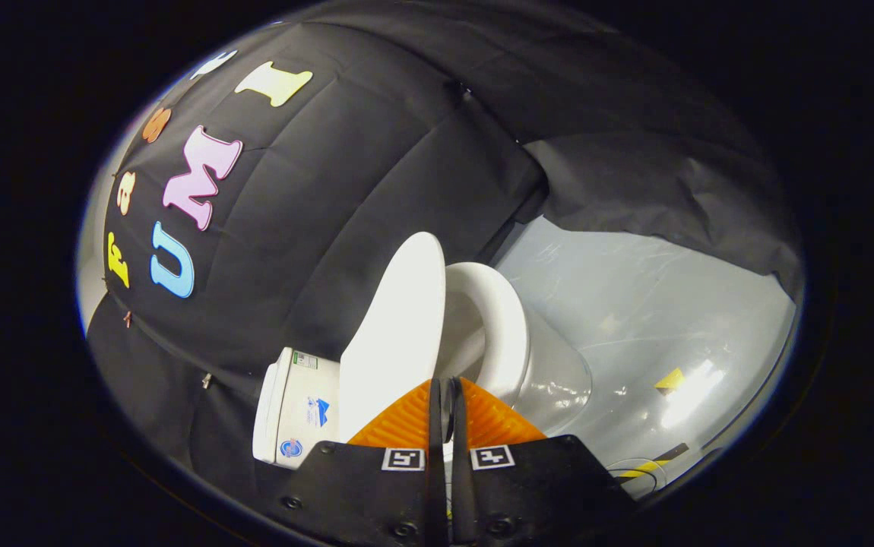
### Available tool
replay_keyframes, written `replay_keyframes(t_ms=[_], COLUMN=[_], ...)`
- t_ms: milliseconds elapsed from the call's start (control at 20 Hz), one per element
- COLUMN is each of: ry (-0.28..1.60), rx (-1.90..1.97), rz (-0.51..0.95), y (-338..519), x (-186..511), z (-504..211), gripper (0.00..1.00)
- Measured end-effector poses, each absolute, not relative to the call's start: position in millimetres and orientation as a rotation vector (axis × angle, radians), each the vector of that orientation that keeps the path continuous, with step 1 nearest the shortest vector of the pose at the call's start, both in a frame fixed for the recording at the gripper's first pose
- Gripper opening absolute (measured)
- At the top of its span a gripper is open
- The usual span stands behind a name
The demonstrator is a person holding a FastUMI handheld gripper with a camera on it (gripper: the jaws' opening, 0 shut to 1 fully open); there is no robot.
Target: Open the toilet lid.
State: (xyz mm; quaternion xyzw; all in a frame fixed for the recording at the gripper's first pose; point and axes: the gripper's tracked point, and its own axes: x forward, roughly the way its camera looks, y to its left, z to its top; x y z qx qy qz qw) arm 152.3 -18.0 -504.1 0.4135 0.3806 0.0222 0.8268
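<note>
Lid (399, 327), smooth oval plastic, pinched edge-on by hand-held gripper (446, 395) fingers.

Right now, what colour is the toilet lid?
White, seen in the gripper view: the lid is raised.

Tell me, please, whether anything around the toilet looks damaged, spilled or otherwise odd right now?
Nothing stands out as damaged or spilled. The toilet lid stands raised off the seat, and the gripper has its fingers nearly together on the lid's edge. Yellow tape marks lie on the glossy floor, apparently placed deliberately.
</note>
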Motion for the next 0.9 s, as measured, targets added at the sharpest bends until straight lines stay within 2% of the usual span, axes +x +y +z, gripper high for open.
replay_keyframes(t_ms=[450, 900], ry=[0.774, 0.66], rx=[0.706, 0.48], rz=[0.022, 0.055], y=[10, 80], x=[162, 169], z=[-437, -342], gripper=[0.08, 0.08])
